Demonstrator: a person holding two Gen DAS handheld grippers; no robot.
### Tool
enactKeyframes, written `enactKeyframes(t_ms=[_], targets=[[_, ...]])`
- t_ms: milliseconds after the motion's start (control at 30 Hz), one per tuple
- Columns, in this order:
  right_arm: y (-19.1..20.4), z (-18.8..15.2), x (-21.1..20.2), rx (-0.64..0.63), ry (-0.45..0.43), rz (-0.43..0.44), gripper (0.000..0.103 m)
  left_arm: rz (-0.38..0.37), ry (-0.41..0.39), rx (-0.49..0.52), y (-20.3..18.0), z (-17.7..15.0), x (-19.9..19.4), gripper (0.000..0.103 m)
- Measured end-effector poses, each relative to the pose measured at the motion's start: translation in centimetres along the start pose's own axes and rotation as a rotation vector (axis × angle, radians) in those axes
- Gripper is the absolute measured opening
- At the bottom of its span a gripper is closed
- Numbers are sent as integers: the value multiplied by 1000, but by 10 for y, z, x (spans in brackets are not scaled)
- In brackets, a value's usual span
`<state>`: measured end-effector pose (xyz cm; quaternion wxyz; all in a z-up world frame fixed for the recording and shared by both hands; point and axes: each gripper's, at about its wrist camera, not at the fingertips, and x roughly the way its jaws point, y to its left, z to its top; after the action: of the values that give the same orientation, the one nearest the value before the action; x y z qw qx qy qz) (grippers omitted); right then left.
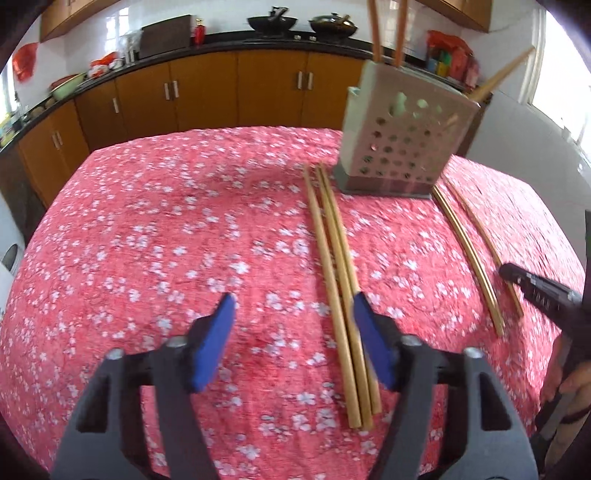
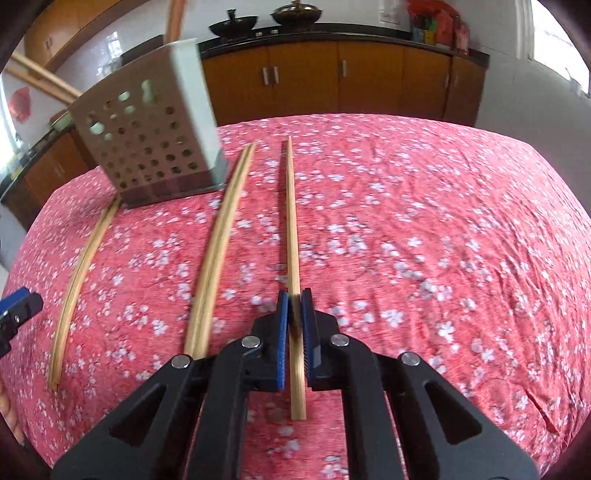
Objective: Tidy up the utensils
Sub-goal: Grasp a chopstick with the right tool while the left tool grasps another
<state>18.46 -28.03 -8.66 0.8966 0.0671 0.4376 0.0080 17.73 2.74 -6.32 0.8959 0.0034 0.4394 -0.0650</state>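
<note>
A perforated metal utensil holder (image 1: 402, 144) stands on the red floral tablecloth (image 1: 166, 240) with chopsticks sticking out of its top; it also shows in the right wrist view (image 2: 151, 136). Three wooden chopsticks (image 1: 338, 288) lie side by side before it, just left of my right finger. My left gripper (image 1: 293, 306) is open and empty above the cloth. My right gripper (image 2: 294, 295) is shut on a single chopstick (image 2: 291, 221) lying on the cloth. A pair of chopsticks (image 2: 218, 251) lies left of it, another group (image 2: 79, 273) farther left.
Orange kitchen cabinets (image 1: 207, 88) with a black counter run behind the table, holding woks (image 1: 273, 22) and bags. The right gripper (image 1: 535, 291) shows at the right edge of the left wrist view, next to two chopsticks (image 1: 469, 251).
</note>
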Motion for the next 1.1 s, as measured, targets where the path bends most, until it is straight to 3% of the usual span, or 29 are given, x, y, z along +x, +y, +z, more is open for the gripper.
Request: enactKeyframes(t_ms=[100, 267, 567, 700, 933, 1100], targets=[[-3, -1, 1, -4, -3, -4, 8, -28, 19, 13, -5, -3, 5, 43], [-1, -4, 2, -31, -10, -21, 8, -31, 59, 39, -13, -6, 17, 31], [1, -12, -7, -46, -10, -19, 8, 14, 64, 40, -16, -4, 27, 23], [6, -14, -7, -72, -17, -24, 8, 71, 53, 45, -17, 3, 37, 9], [-19, -4, -3, -23, -25, -72, 8, 117, 50, -77, 26, 20, 49, 9], [-26, -1, -1, 3, -25, -66, 8, 131, -2, -55, 30, 16, 50, 10]])
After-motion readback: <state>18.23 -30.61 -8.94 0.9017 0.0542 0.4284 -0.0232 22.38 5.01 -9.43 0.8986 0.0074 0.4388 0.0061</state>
